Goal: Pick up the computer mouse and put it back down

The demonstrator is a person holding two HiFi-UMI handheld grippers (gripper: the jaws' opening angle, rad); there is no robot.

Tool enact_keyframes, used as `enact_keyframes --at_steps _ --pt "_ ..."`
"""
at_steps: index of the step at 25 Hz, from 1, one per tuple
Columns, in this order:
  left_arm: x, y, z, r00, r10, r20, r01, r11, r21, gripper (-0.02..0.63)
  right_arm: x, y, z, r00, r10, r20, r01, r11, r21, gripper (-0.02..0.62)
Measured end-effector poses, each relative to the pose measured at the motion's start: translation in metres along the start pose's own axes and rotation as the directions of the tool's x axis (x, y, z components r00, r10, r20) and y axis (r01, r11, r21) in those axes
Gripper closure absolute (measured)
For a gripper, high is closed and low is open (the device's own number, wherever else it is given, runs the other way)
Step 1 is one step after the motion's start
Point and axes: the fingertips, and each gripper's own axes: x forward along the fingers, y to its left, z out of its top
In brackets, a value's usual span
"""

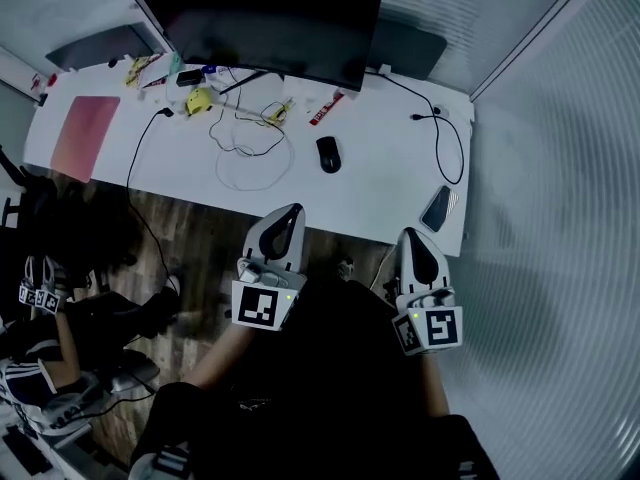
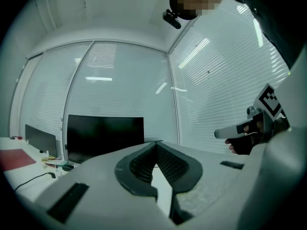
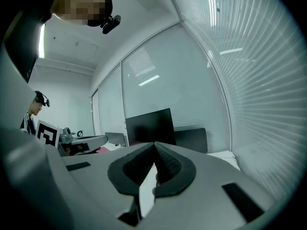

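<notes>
On the white desk (image 1: 380, 183) in front of us, the computer mouse (image 1: 328, 154) lies beside a looped white cable (image 1: 255, 163), below the dark monitor (image 1: 270, 28). We hold the left gripper (image 1: 288, 218) and right gripper (image 1: 415, 240) near the desk's front edge, both with jaws closed together on nothing.

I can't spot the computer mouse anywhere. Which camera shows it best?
The head view: the computer mouse lies in plain sight on the white desk, seen from above. Both gripper views catch the monitor but no mouse.
</notes>
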Motion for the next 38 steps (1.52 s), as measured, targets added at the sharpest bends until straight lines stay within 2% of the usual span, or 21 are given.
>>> enact_keyframes --at_steps 4,10,15,19,23,26,30,32,35,38 --pt "0.006 -0.009 -0.011 0.998 0.06 -0.024 -0.06 0.998 -0.006 0.599 0.0 -0.015 -0.002 0.999 0.045 -0.008 -0.045 0.999 -0.011 0.595" --pt "0.016 -0.015 -0.024 0.992 0.113 -0.053 -0.114 0.993 -0.005 0.599 -0.004 -0.033 -0.001 0.998 0.054 -0.01 -0.054 0.998 -0.013 0.596" --pt "0.036 -0.018 -0.05 0.99 0.096 -0.107 -0.097 0.995 -0.002 0.599 0.001 -0.047 -0.009 0.999 0.039 -0.016 -0.039 0.999 0.003 0.597" --pt "0.057 -0.017 -0.056 0.99 0.07 -0.123 -0.071 0.997 -0.006 0.598 0.011 -0.051 -0.018 0.998 0.031 -0.051 -0.03 1.0 0.009 0.595" --pt "0.079 -0.011 -0.079 0.983 0.059 -0.173 -0.069 0.996 -0.049 0.598 0.026 -0.054 -0.028 0.995 0.037 -0.089 -0.036 0.999 0.006 0.595" --pt "0.095 -0.006 -0.1 0.973 0.059 -0.223 -0.076 0.995 -0.066 0.595 0.041 -0.052 -0.03 0.993 0.065 -0.1 -0.066 0.998 -0.009 0.596" --pt "0.116 0.004 -0.128 0.954 0.065 -0.292 -0.098 0.99 -0.1 0.551 0.062 -0.059 -0.036 0.988 0.066 -0.136 -0.066 0.998 0.005 0.595" --pt "0.126 0.008 -0.143 0.942 0.061 -0.33 -0.106 0.987 -0.117 0.528 0.071 -0.066 -0.045 0.983 0.049 -0.179 -0.046 0.999 0.019 0.595" --pt "0.142 0.016 -0.165 0.923 0.057 -0.38 -0.118 0.983 -0.14 0.505 0.089 -0.067 -0.047 0.983 0.059 -0.175 -0.055 0.998 0.025 0.595" --pt "0.156 0.027 -0.192 0.9 0.074 -0.429 -0.167 0.969 -0.184 0.471 0.102 -0.07 -0.058 0.974 0.068 -0.217 -0.064 0.998 0.028 0.595"
